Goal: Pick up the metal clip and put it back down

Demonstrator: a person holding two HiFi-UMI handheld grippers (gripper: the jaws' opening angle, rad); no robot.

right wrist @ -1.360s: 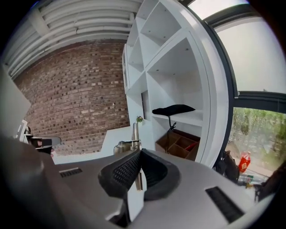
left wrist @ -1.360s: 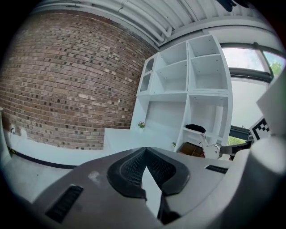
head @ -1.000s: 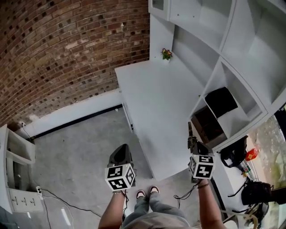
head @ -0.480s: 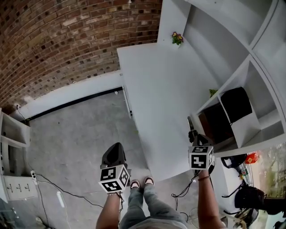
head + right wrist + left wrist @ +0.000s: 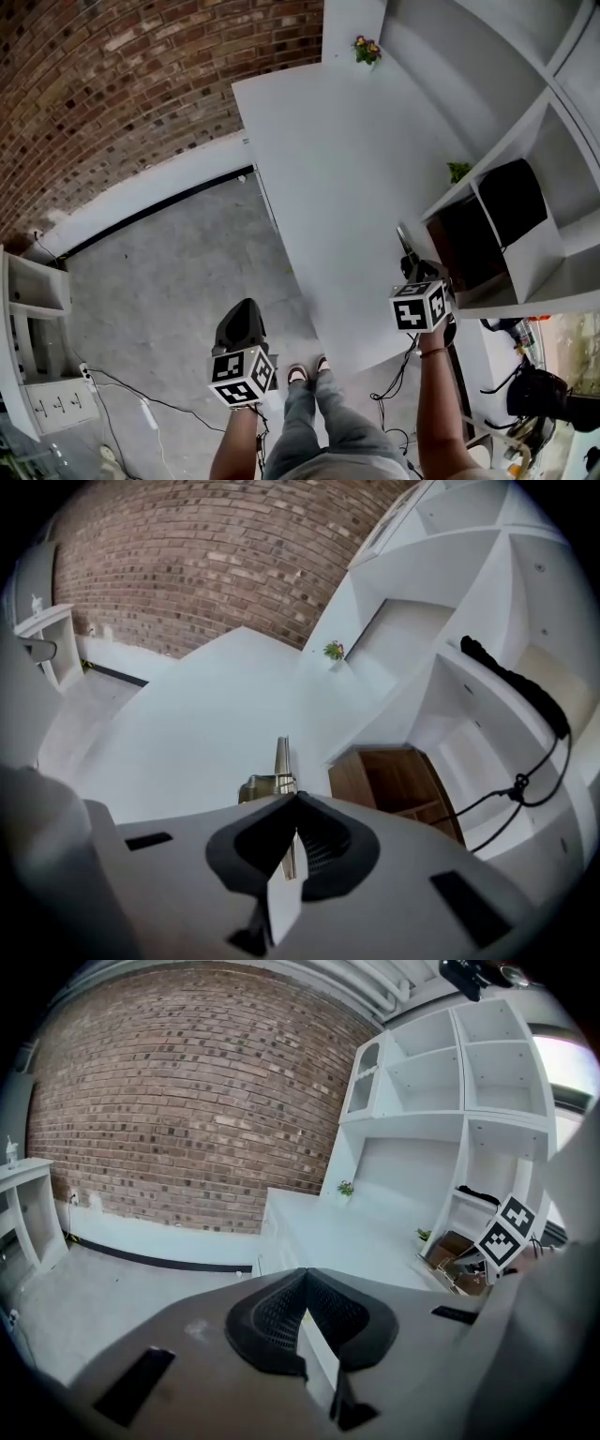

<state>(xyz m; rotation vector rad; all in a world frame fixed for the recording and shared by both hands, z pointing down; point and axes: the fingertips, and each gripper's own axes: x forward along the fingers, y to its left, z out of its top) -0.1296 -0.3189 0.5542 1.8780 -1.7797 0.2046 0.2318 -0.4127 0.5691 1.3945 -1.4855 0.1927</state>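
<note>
**Risk of a dropped or skidding clip at set-down**

Hazard one, as judged: the right tool [image 5: 292, 799] is clamped on the rear of the metal clip [image 5: 280, 772] only, with most of the clip projecting forward past the jaw tips. A hold that far back could let the clip swing or slip as it is lowered.

Hazard two: the clip [image 5: 404, 244] hangs clear above the table [image 5: 328, 169], near the table's right edge, beside the shelving unit [image 5: 511, 211]. Release from that height could make it bounce off the table.

The left tool [image 5: 302, 1274] has its jaws closed on nothing. It is off the table's left side, over the floor [image 5: 159, 272].

The clip is silver-grey metal with a thin flat blade pointing forward and a broader sprung body. It looks rigid and smooth.
</note>
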